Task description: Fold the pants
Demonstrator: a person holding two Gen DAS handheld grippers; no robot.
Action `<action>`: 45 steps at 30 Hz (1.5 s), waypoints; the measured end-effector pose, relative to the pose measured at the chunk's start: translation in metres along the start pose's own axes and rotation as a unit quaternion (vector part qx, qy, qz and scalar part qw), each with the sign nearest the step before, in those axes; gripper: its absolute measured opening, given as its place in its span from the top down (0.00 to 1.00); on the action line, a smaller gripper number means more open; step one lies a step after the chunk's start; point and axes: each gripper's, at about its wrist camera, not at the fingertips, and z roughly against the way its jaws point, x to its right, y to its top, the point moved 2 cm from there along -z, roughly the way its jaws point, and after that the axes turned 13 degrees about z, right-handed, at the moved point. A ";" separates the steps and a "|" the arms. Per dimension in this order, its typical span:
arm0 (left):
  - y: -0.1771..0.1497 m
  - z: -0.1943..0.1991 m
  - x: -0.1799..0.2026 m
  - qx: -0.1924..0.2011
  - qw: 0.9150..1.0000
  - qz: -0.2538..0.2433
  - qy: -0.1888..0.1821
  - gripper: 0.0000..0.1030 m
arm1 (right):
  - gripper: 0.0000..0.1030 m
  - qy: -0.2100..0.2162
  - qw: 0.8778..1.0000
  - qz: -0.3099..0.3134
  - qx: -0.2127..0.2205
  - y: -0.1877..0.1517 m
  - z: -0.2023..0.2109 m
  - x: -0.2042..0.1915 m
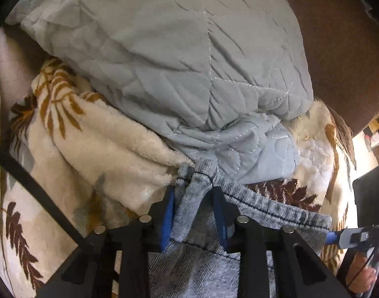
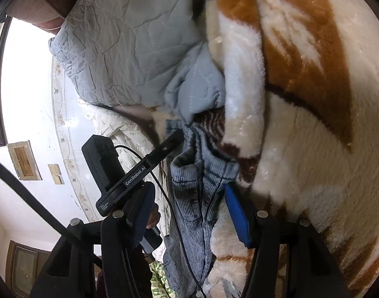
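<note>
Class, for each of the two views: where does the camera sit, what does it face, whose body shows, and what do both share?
Left wrist: behind the left gripper, shut on the pants, facing the grey quilt; the right gripper and a hand show at right.
Right wrist: behind the right gripper, holding the pants; the left gripper shows.
Shared: pants, quilt, leaf-print blanket.

daylight floods in from the window (image 2: 28,79) at the right view's left edge, blown out to pure white. the gray quilt (image 1: 179,57) is evenly, softly lit. fisheye bends both frames, corners go black, and the close fleece blanket (image 2: 313,149) looks soft and smeared.
</note>
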 end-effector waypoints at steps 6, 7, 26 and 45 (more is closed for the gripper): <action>-0.002 0.005 0.006 0.008 1.000 0.001 0.010 0.81 | 0.42 -0.017 1.000 0.009 -0.002 0.001 -0.001 -0.002; -0.002 0.006 0.011 0.009 1.000 0.001 0.012 0.82 | 0.41 -0.026 1.000 0.015 -0.005 0.001 -0.003 -0.003; -0.018 0.032 -0.009 0.062 0.995 0.071 -0.040 0.87 | 0.85 -0.107 0.966 0.234 0.021 -0.017 -0.016 -0.069; -0.137 0.192 -0.124 0.233 0.944 0.172 -0.156 0.87 | 0.86 -0.049 0.857 0.514 -0.005 -0.137 -0.039 -0.191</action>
